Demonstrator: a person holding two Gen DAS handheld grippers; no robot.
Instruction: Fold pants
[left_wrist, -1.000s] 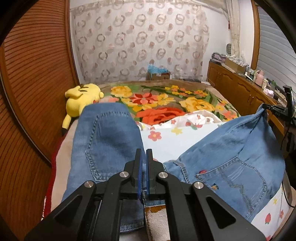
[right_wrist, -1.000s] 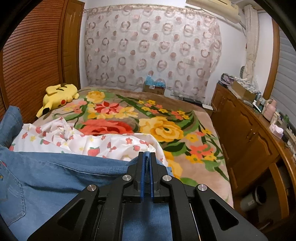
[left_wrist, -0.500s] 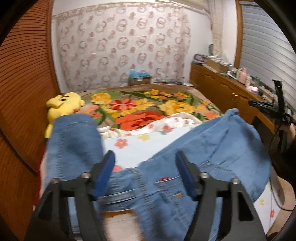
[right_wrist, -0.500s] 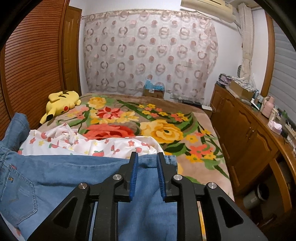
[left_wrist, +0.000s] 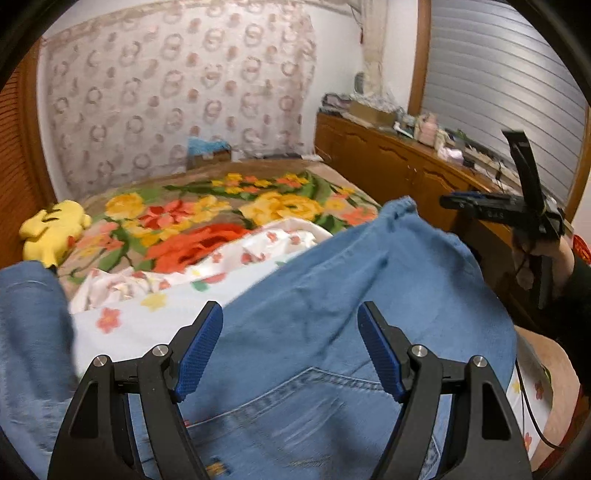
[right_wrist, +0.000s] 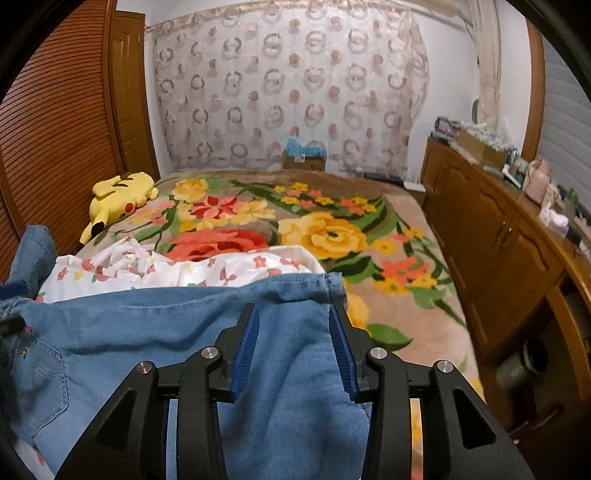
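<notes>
1. Left wrist view: bedroom first. Behind everything hangs a curtain (left_wrist: 177, 92) printed with rings, and a wooden cabinet (left_wrist: 388, 162) runs along the right wall with clutter on top.
2. My bed carries a flowered blanket (left_wrist: 221, 218), with a yellow plush toy (left_wrist: 51, 229) lying near its left edge.
3. On the blanket lies a white sheet (left_wrist: 155, 295) with small flowers, and the jeans (left_wrist: 332, 295) are spread over that sheet, one leg stretching toward the far right, another part of the denim at the left edge of the picture.
4. My left gripper (left_wrist: 290, 347) hangs over the jeans above a back pocket; its jaws stand wide apart and grip nothing, the denim lying under them untouched by the blue pads.
5. At the right edge my right hand (left_wrist: 535, 254) holds the other gripper just beyond the hem of the jeans leg.
6. Right wrist view: slatted wooden doors (right_wrist: 62, 122) line the left wall, and the same curtain, plush toy, blanket and cabinet appear.
7. My right gripper (right_wrist: 293, 347) sits over the end of the jeans leg near the hem. Its jaws are opening; the denim lies between and under them, and the pads do not press on it.
</notes>
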